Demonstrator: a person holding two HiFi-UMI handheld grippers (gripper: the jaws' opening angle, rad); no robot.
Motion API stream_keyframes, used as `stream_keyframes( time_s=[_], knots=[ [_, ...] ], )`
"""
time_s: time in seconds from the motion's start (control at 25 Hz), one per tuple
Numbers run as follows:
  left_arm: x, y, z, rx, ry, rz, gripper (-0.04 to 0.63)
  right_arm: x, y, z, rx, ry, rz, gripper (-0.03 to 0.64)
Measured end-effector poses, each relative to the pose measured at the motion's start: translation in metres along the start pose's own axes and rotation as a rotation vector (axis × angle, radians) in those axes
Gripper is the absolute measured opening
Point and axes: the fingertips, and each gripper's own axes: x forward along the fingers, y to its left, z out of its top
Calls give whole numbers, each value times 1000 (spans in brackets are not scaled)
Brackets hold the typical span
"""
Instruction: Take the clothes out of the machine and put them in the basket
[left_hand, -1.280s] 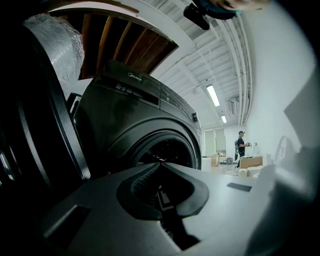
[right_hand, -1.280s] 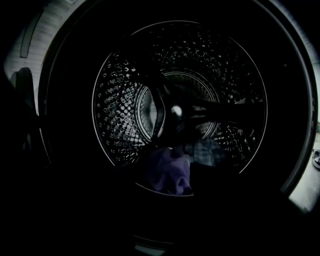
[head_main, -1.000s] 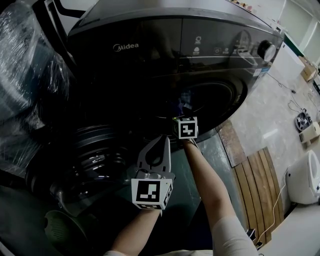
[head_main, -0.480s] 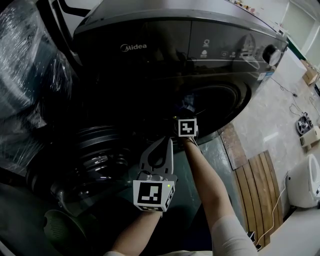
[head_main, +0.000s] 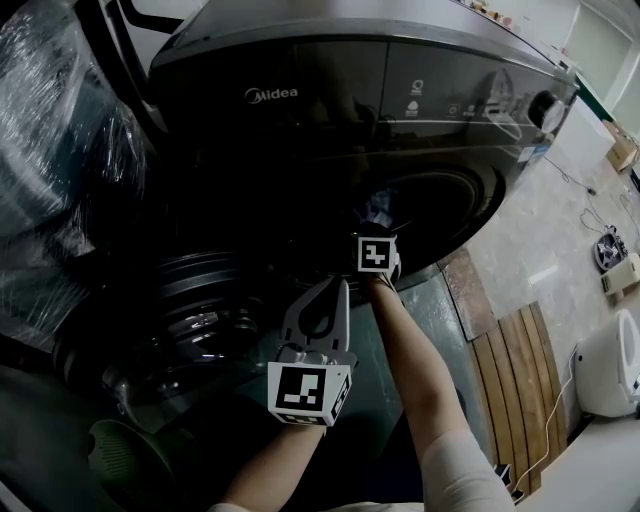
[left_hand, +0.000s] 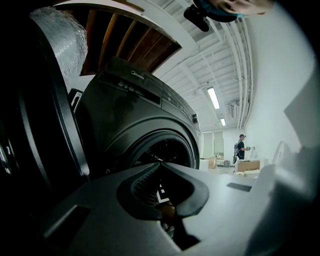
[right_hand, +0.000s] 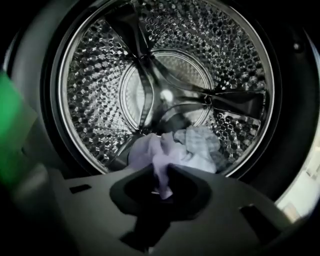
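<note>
At the lower left of the head view the green basket (head_main: 115, 455) is sitting beside the open door (head_main: 190, 320). Just to its right the left tool (head_main: 338, 285) is idling level outside the washing machine (head_main: 300, 95), its jaws clenched together on nothing. Further right, the right tool (right_hand: 161, 172) is reaching down into the drum (right_hand: 95, 75). Its jaws have just been closing on a fold of the lilac cloth (right_hand: 150, 150) and are now pinching it, with the fold hanging down between the pads. To do this step well, the person should be checking that the pinch is taking in a thick gather rather than a thin edge. The tool should then be drawing straight back and slightly up, so the fabric is clearing the door seal (right_hand: 287, 125) instead of dragging on it. The pale checked cloth (right_hand: 200, 145) is lying tangled against the lilac one and may be coming along. Both cloths are lying heaped at the drum's bottom front, directly ahead of the right tool's tips, and well apart from the left tool.
</note>
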Motion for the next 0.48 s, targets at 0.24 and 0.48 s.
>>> stream_keyframes(
  time_s=[0.24,0.48],
  knots=[
    [0,2,1,0,-4,4,20,-3,12,-4,-12,-28,39,31],
    [0,5,3,3,-8,10,20,-13,13,-1,-22,-54,38,26]
  ],
)
